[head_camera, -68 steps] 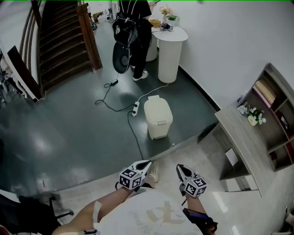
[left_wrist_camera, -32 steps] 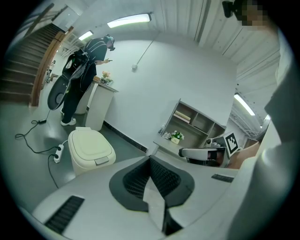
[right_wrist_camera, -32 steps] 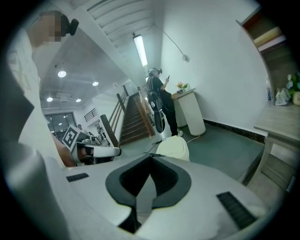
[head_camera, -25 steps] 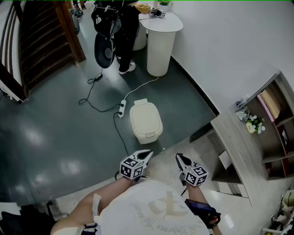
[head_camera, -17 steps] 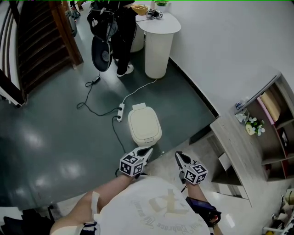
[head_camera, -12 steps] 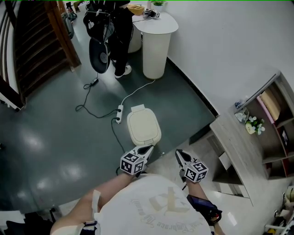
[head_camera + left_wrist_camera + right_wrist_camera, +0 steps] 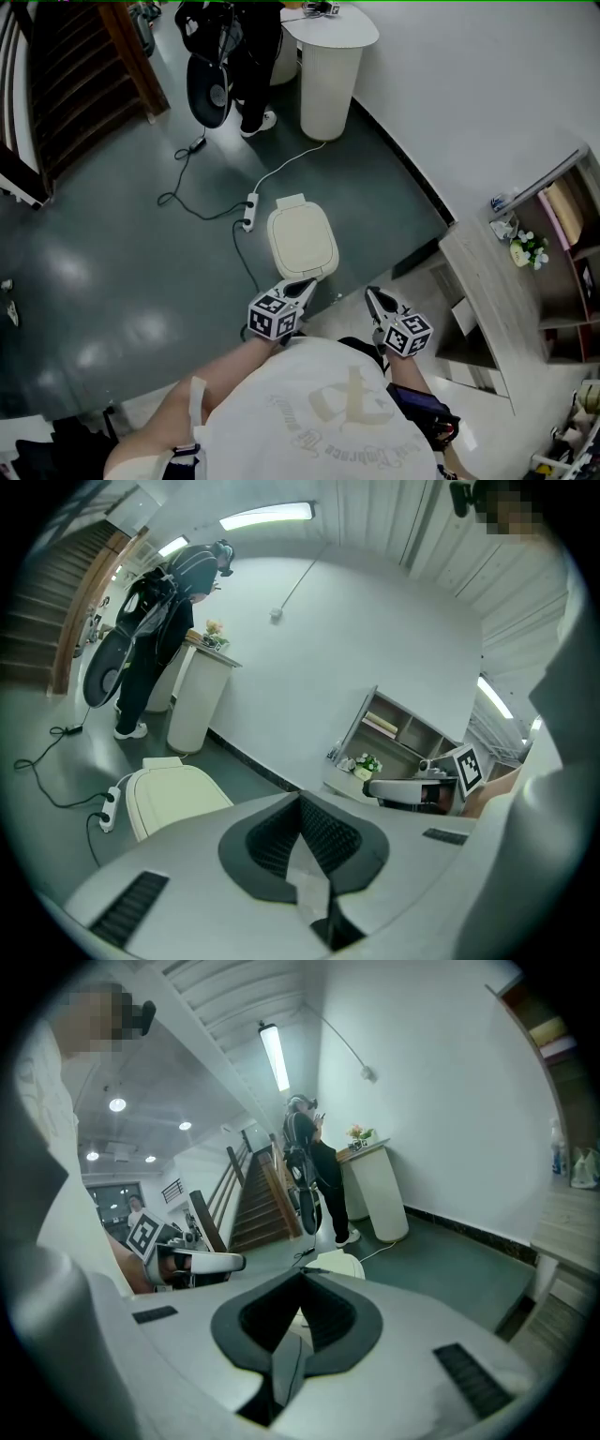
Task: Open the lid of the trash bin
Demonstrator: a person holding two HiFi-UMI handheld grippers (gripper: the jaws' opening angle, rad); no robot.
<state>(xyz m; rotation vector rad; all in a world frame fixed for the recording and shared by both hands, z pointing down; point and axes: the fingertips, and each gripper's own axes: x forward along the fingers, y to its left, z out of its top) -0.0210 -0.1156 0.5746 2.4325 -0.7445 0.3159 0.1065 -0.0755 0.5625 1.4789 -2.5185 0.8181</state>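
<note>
Dark, glossy floor (image 7: pixel 112 262) fills most of what lies ahead of you, and it gives way to paler flooring close to your feet. Your target, the cream trash bin (image 7: pixel 302 242), stands on the dark floor near that edge with its lid down flat. It sits just beyond your left claw (image 7: pixel 302 285), and nothing is touching it.

Your left claw is clenched, its two jaws meeting at the tips with nothing between them. It points toward the bin's near side. Your right claw (image 7: pixel 371 296) is clenched and empty as well. It is held beside the left one, a little to the right of the bin.

A white power strip (image 7: pixel 249 211) lies just to the far left of the bin, with cables trailing from it across the floor. Farther off stands a white round pedestal (image 7: pixel 330 75), and a person in dark clothes (image 7: pixel 246 56) is beside it. A wooden staircase (image 7: pixel 66 75) rises at the far left. On your right, a grey shelf unit (image 7: pixel 487 281) carries a small pot of flowers (image 7: pixel 530 248).
</note>
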